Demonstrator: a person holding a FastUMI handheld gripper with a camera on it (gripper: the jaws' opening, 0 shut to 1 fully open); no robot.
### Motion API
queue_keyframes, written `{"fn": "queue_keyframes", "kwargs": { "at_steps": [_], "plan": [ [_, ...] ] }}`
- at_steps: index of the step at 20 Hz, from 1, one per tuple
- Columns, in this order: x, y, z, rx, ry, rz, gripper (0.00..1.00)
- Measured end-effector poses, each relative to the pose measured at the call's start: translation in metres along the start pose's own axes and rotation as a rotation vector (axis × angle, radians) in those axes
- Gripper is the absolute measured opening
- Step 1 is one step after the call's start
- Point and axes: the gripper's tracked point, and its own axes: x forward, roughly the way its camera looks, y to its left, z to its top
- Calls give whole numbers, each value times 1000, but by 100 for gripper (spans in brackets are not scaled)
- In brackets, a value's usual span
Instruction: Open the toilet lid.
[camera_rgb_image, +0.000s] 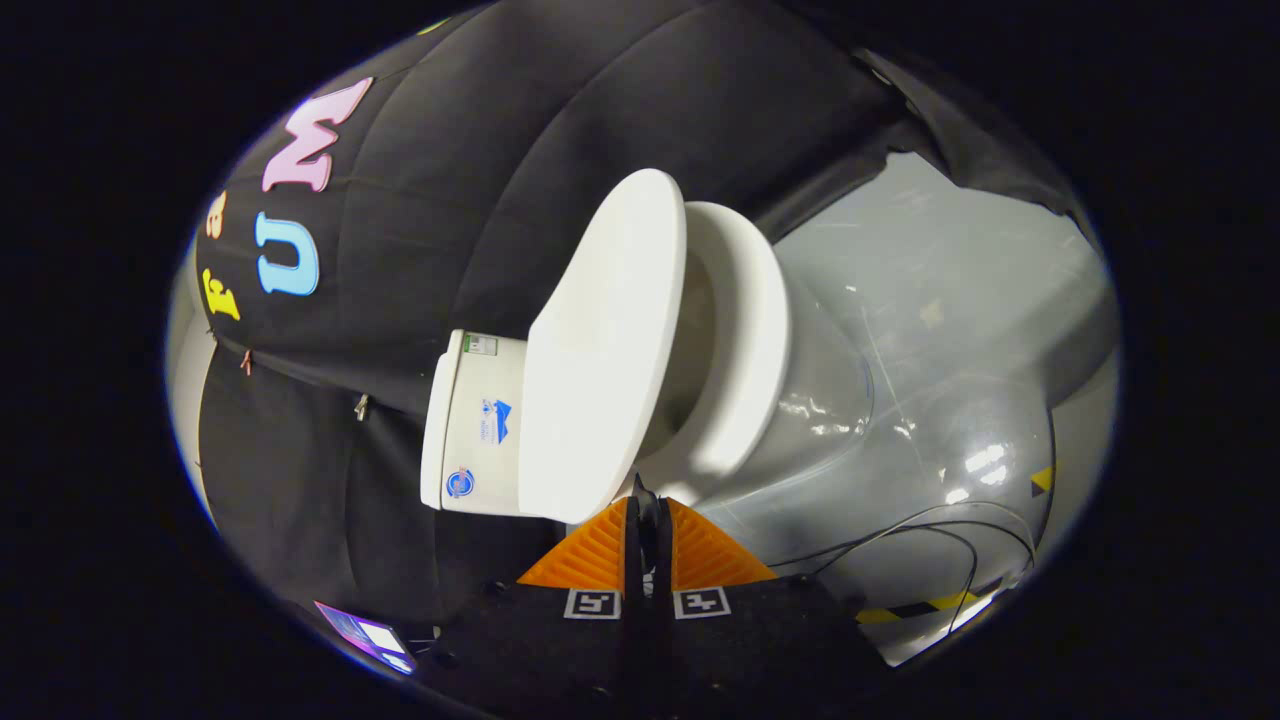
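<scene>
toilet lid (600, 350) is seen raised well clear of the seat (745, 350), leaning toward the tank (475, 425) | tongs (648, 500) are nearly closed, nothing gripped, tips just at the lid's edge | opening is judged almost done; only withdrawal is left

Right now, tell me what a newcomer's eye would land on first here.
The white toilet lid stands out first, raised well off the seat, just ahead of the tongs. The view is rolled sideways, so the cistern sits beside the lid against the black booth cloth. The tongs' fingers are together, near the lid's edge; contact is unclear. Beyond the bowl, black cables trail over the glossy grey floor.
</scene>
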Motion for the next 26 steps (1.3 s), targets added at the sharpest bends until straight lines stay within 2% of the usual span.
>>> {"fn": "queue_keyframes", "kwargs": {
  "at_steps": [12, 16, 26],
  "plan": [
    [-34, 109, 9, -104, -50, 130, 5],
    [-42, 145, 13, -65, -51, 192, 5],
    [-37, 204, 8, -246, -62, 171, 5]
  ]
}}
